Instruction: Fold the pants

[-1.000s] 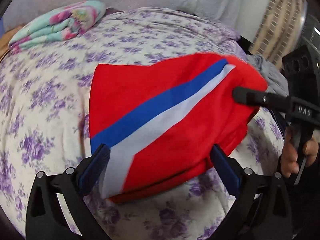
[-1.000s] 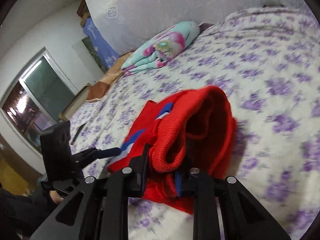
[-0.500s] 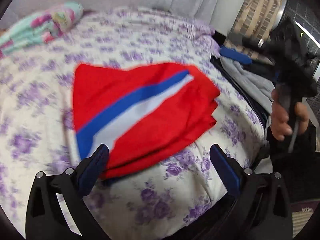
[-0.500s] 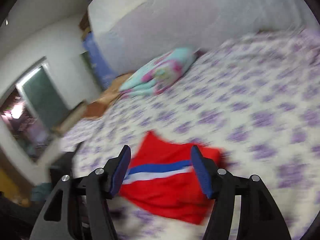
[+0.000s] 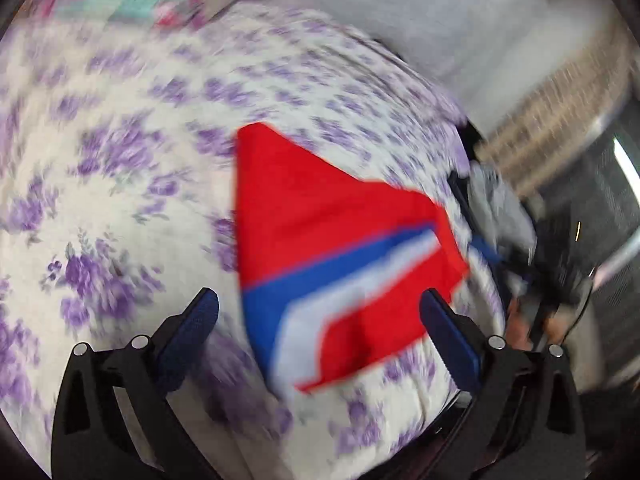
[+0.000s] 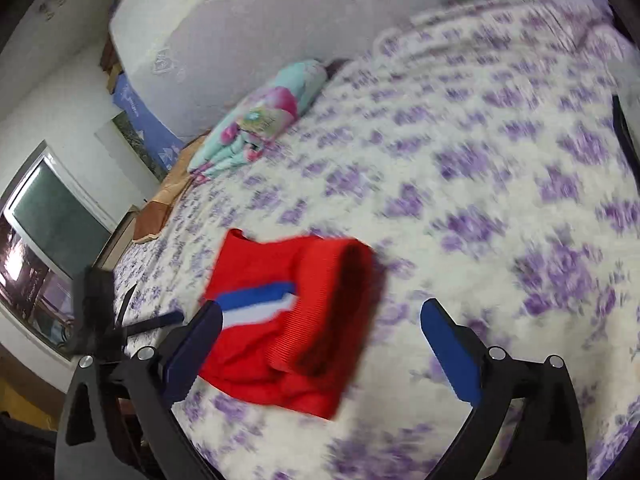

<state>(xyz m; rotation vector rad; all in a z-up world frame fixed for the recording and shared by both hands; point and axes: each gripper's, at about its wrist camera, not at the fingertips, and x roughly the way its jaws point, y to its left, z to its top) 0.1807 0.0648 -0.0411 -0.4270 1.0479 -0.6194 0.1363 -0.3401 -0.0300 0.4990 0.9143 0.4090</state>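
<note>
Folded red pants (image 6: 292, 332) flat on the floral bed (image 6: 500, 200), my right tool (image 6: 320, 332) opening wide above them, gripping nothing, my left tool (image 5: 320, 320) wide, empty

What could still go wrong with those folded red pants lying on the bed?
The pants lie near the bed's edge, so a nudge might slide them off. The thick waistband bulges up on top, so the fold may spring loose. The right gripper is opening with nothing between its pads, and the left gripper is open too; both are close to the pants and could snag the cloth.
</note>
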